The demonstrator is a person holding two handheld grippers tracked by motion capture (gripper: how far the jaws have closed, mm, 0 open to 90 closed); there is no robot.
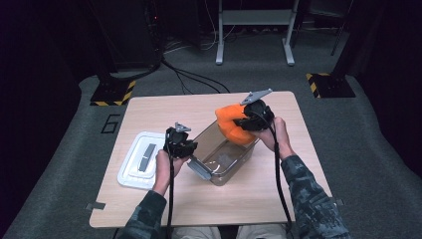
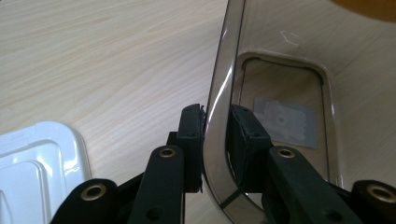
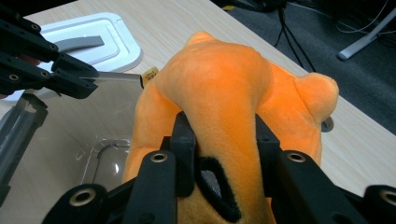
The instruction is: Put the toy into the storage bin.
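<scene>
**Soft orange toy held above a clear bin**

The right hand-held gripper [image 3: 219,154] is clenched on an orange plush toy [image 3: 224,98], its two black jaws pinching a ridge of the fabric from either side. In the high view the toy [image 1: 233,124] hangs over the far end of a clear plastic bin [image 1: 226,157], partly above the rim and not yet resting inside.

The left hand-held gripper [image 2: 217,135] is clamped on the bin's wall [image 2: 219,93], one jaw outside and one inside the rim, and it appears to steady the bin on the table [image 1: 164,107].

The plush looks light and very soft. It bulges around the jaws, so a pinch sinks in and the body can sag or swing below the grip. The pile gives good friction, so it is unlikely to slip, and it should not be harmed by squeezing. A thick fold near the middle of the body seems the best place to hold; a thin limb or ear would let the rest dangle.

The bin looks stiff, smooth and light, likely to slide if nudged, which makes the rim grip sensible.

Count: one plush toy, one clear bin, one white lid [image 1: 141,159] lying flat on the table just left of the bin, two hand-held grippers.
</scene>
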